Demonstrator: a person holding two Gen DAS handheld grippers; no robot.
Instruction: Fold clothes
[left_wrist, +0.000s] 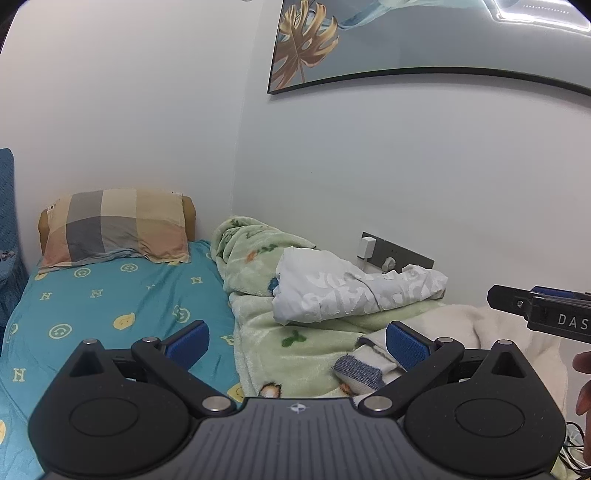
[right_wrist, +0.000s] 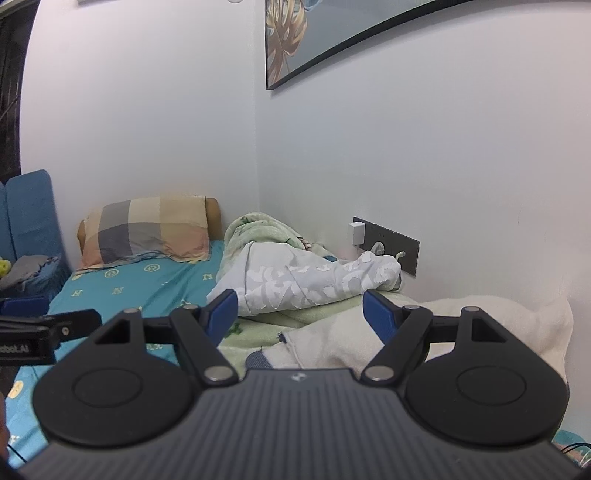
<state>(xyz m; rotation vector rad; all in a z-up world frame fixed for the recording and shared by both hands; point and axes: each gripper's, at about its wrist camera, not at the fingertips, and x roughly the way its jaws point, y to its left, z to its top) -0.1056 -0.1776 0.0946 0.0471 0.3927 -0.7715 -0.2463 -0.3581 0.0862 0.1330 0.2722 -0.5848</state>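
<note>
Two rumpled garments (left_wrist: 354, 291) on fleecy blanket (left_wrist: 295, 343)

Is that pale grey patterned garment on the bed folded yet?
No. The pale grey garment lies crumpled in a heap on the green blanket, with uneven creases; both grippers are open, holding nothing.

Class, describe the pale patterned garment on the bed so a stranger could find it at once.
Start at the checked pillow, then move right to the green blanket by the wall. The garment lies bunched on it, below the socket strip: light grey-blue with white blotches.

white walls (left_wrist: 369, 166), framed leaf print (left_wrist: 369, 40)
</note>
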